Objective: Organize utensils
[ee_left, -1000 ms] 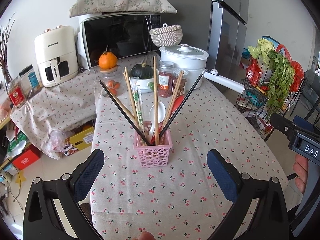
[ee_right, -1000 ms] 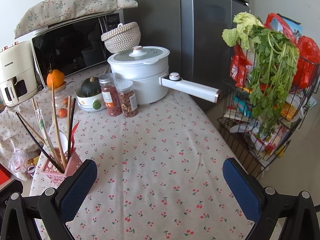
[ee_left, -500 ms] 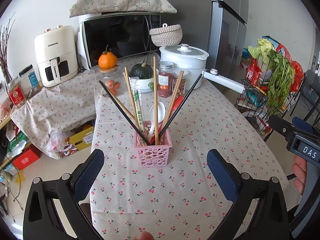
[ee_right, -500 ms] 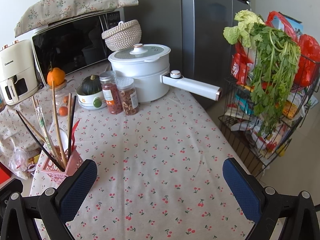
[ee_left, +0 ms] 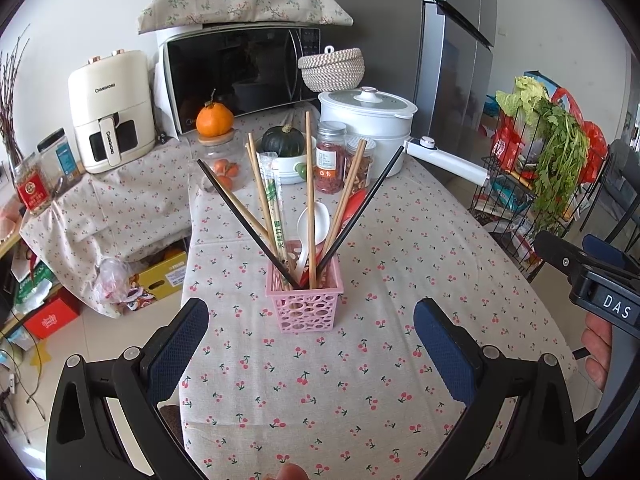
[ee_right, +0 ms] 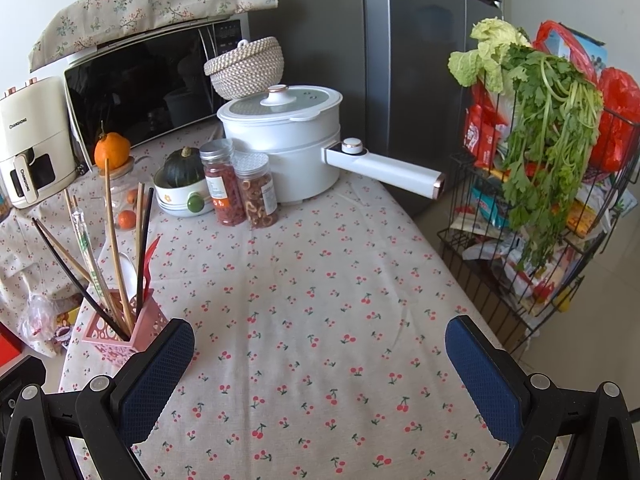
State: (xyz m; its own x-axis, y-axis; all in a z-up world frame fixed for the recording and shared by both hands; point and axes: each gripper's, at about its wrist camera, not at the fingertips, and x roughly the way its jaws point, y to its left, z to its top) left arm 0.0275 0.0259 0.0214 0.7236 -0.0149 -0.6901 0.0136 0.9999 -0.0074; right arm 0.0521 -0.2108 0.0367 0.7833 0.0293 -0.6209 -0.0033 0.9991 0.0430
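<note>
Left wrist view: your left tool (ee_left: 310,348) is spread wide, nothing between its blue pads (ee_left: 178,344), hovering over the cherry-print worktop (ee_left: 400,380). Pink basket (ee_left: 305,302) sits straight ahead between the two fingers, near them but not touched. It stands upright on the worktop and holds the utensils: wooden chopsticks (ee_left: 308,184), two black chopsticks (ee_left: 244,224) leaning out left and right in a V, one paper-wrapped pair (ee_left: 276,216), a white spoon (ee_left: 312,228) and something red (ee_left: 354,206) behind the spoon, shape unclear. Your right tool body shows at the right edge of this view, marked DAS, with your right hand (ee_left: 598,344) on it.

Right wrist view: your right tool (ee_right: 320,364) is also wide apart, empty, over bare worktop cloth. Pink basket lies at lower left, just beside the left pad (ee_right: 158,368), touching or not I cannot tell.

Further back on the worktop: two clear jars (ee_left: 330,156) with red and brown contents, side by side, a white bowl with a dark green squash (ee_left: 284,140) on it, a glass jar with an orange (ee_left: 214,120) on its lid, a white electric pot (ee_right: 284,140) with lid on and long handle pointing right. Behind those a woven lidded basket (ee_right: 246,66), a microwave (ee_left: 240,76) under a floral cover, and a white air fryer (ee_left: 110,110) on the left. Wire rack (ee_right: 532,216) with greens and packets stands off the worktop's right side, beside the grey fridge (ee_right: 400,60).
</note>
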